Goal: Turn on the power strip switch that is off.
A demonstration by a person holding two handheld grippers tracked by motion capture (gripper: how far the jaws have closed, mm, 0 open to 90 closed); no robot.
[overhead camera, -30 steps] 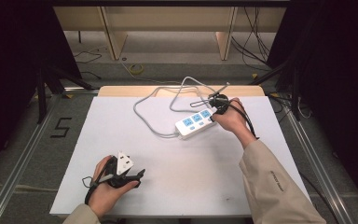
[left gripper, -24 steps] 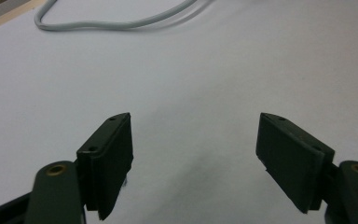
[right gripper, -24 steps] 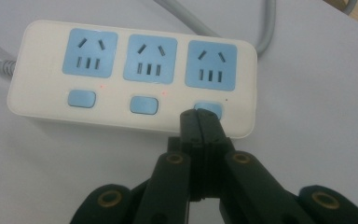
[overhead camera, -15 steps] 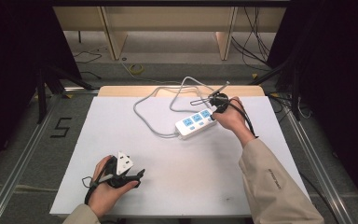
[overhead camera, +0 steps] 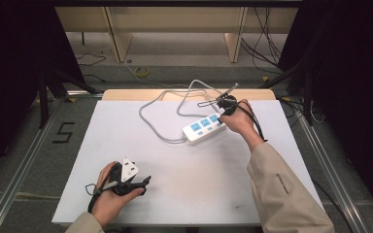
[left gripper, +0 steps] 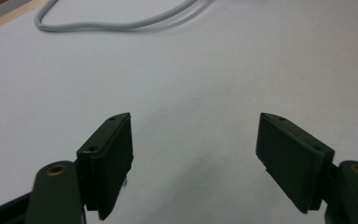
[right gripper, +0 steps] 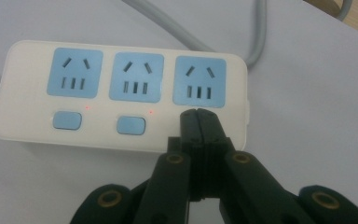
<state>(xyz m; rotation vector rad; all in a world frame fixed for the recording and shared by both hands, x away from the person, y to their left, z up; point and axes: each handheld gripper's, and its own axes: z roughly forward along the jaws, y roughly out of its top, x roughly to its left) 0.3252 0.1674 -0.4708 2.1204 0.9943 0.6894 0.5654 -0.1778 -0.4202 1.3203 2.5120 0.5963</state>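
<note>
Pressing with closed jaws, the right gripper [overhead camera: 222,112] sits in the high view at the right end of the white three-socket power strip with blue faces [overhead camera: 203,127], upper centre of the frame on the white table top [overhead camera: 175,194]. Compared with the high views of a second and half a second earlier, nothing has visibly shifted: strip, grey cable loop [overhead camera: 150,114] and both hands hold the same places. The left gripper [overhead camera: 141,183] rests at lower left, well apart from the strip.

Left gripper view: the jaws stand wide apart over bare white surface, holding nothing; a bend of the grey cable [left gripper: 116,23] crosses the upper left.

Right gripper view: the jaws are shut together, tips [right gripper: 199,119] on the strip's casing [right gripper: 28,135] just below the rightmost socket [right gripper: 199,81], where a third blue switch would be expected; two switches [right gripper: 67,120] show beside small red lights. The stillness suggests a switch press in hand, its result not yet readable.
</note>
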